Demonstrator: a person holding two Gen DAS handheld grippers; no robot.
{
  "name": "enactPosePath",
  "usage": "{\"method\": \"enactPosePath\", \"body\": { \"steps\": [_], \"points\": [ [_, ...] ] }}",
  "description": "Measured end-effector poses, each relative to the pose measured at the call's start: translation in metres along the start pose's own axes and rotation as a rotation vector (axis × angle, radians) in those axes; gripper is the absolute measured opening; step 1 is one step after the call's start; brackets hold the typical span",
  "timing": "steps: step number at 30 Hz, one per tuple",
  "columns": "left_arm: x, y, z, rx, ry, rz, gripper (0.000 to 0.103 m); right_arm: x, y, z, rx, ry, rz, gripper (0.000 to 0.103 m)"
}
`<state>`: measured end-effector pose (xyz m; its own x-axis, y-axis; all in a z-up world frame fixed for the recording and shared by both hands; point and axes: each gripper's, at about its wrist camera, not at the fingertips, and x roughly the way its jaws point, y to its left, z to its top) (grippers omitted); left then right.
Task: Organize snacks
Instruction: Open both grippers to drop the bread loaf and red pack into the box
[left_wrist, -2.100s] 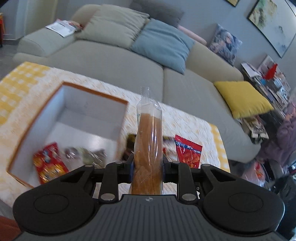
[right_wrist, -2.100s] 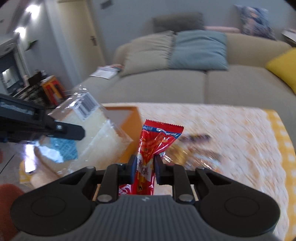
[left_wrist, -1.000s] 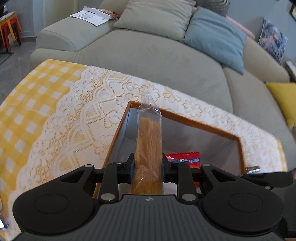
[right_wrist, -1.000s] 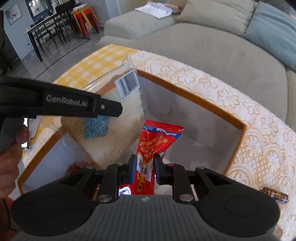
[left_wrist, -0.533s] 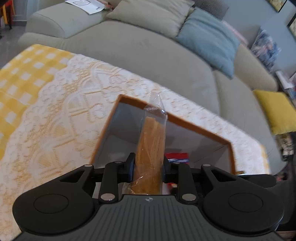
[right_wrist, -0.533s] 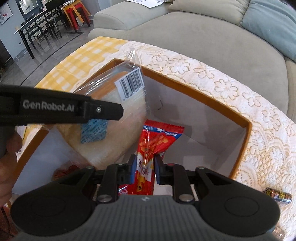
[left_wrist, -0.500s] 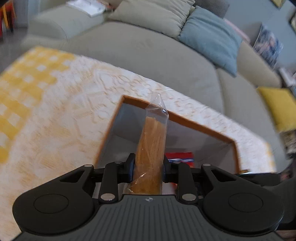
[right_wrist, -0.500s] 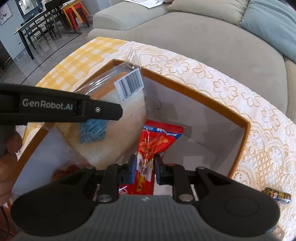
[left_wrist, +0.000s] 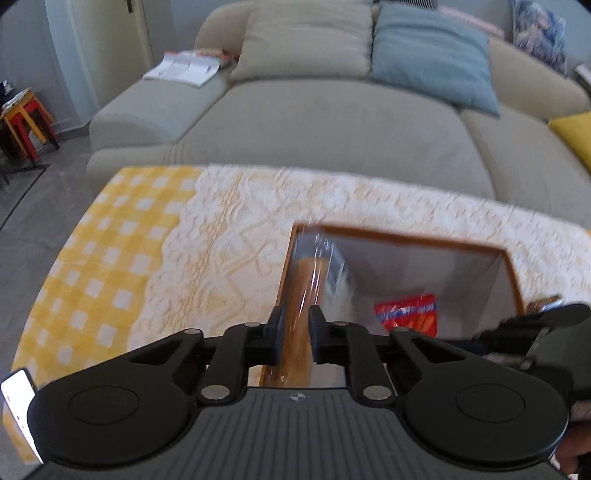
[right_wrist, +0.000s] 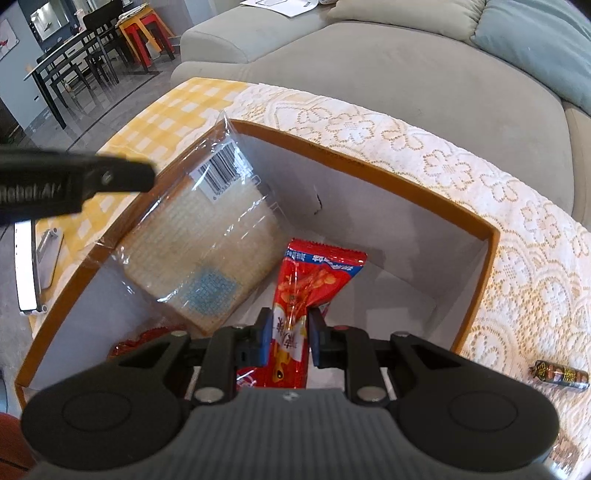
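Note:
An open box with an orange rim (right_wrist: 369, 162) and white inside stands on the lace cloth. A clear bag of sliced bread (right_wrist: 207, 251) leans inside the box against its left wall; the left wrist view shows it blurred (left_wrist: 306, 295) between the left gripper's jaws. My left gripper (left_wrist: 295, 332) has let it go, its jaws slightly apart; its finger (right_wrist: 110, 177) hangs above the bag. My right gripper (right_wrist: 290, 332) is shut on a red snack packet (right_wrist: 314, 284), held over the box interior.
A small dark wrapped snack (right_wrist: 559, 374) lies on the lace cloth right of the box. Another red packet (right_wrist: 144, 339) lies on the box floor. A phone (right_wrist: 26, 266) lies at the table's left edge. A grey sofa (left_wrist: 332, 118) runs behind the table.
The bread bag has dropped out of my left gripper into the box and leans on its left wall. My right gripper has lowered the red packet further into the box.

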<state>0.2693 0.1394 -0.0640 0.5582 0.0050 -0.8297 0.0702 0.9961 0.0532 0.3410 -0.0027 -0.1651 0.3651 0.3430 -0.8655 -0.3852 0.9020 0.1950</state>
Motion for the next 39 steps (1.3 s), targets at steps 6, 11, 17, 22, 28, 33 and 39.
{"method": "enactPosePath", "body": {
  "steps": [6, 11, 17, 22, 28, 33, 39],
  "points": [
    [0.011, -0.006, -0.009, 0.031, 0.018, 0.043, 0.016, 0.01, 0.001, 0.003, 0.081, 0.028, 0.044, 0.019],
    [0.005, 0.001, -0.01, -0.022, 0.004, 0.008, 0.017, 0.022, 0.004, 0.007, 0.119, 0.057, 0.022, 0.021],
    [-0.007, -0.001, -0.013, -0.068, -0.025, -0.023, 0.024, 0.029, 0.001, 0.007, 0.166, 0.08, 0.037, 0.033],
    [-0.008, -0.009, -0.016, -0.063, -0.002, -0.014, 0.029, 0.02, 0.001, 0.005, 0.164, 0.075, 0.052, 0.037],
    [-0.022, -0.014, -0.024, -0.08, 0.004, -0.011, 0.036, -0.009, 0.006, -0.001, 0.108, 0.03, 0.031, 0.039],
    [-0.047, -0.022, -0.03, -0.096, -0.03, -0.013, 0.045, -0.048, 0.007, -0.013, 0.084, -0.05, 0.018, 0.039],
    [-0.081, -0.04, -0.043, -0.095, -0.081, -0.03, 0.058, -0.096, 0.0, -0.038, 0.102, -0.148, -0.011, 0.055]
  ]
}}
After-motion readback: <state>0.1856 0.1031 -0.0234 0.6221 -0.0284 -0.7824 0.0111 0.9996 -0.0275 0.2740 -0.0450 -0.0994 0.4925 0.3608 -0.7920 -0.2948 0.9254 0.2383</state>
